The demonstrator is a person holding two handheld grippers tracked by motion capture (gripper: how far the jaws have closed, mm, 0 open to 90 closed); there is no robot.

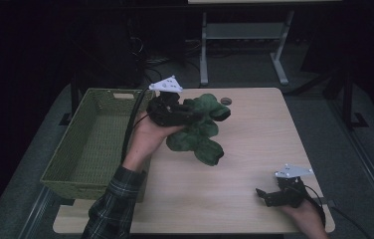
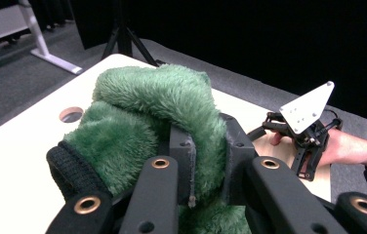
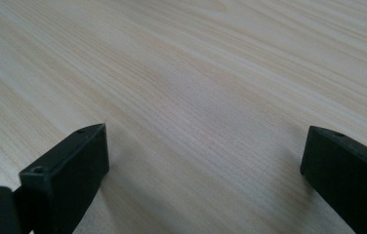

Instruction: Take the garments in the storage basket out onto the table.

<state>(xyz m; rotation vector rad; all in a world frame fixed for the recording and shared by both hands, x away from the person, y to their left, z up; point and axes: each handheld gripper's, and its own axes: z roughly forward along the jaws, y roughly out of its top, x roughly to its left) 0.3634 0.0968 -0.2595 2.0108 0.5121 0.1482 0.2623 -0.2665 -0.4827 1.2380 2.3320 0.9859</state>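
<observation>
A green plush toy (image 1: 200, 130) hangs just above the wooden table (image 1: 254, 144), near its far left part. My left gripper (image 1: 187, 115) is shut on it: in the left gripper view both pads squeeze a fold of green fur (image 2: 181, 107), and a black knit cuff (image 2: 71, 170) sticks out at the left. My right gripper (image 1: 264, 195) rests low at the table's near right corner, held by a hand. In the right gripper view its two black fingers (image 3: 69, 170) stand wide apart over bare wood, with nothing between them.
A green woven basket (image 1: 93, 144) stands at the table's left edge, right beside the left hand. A round cable hole (image 1: 226, 101) lies at the table's far edge. A desk frame (image 1: 244, 35) stands on the floor beyond.
</observation>
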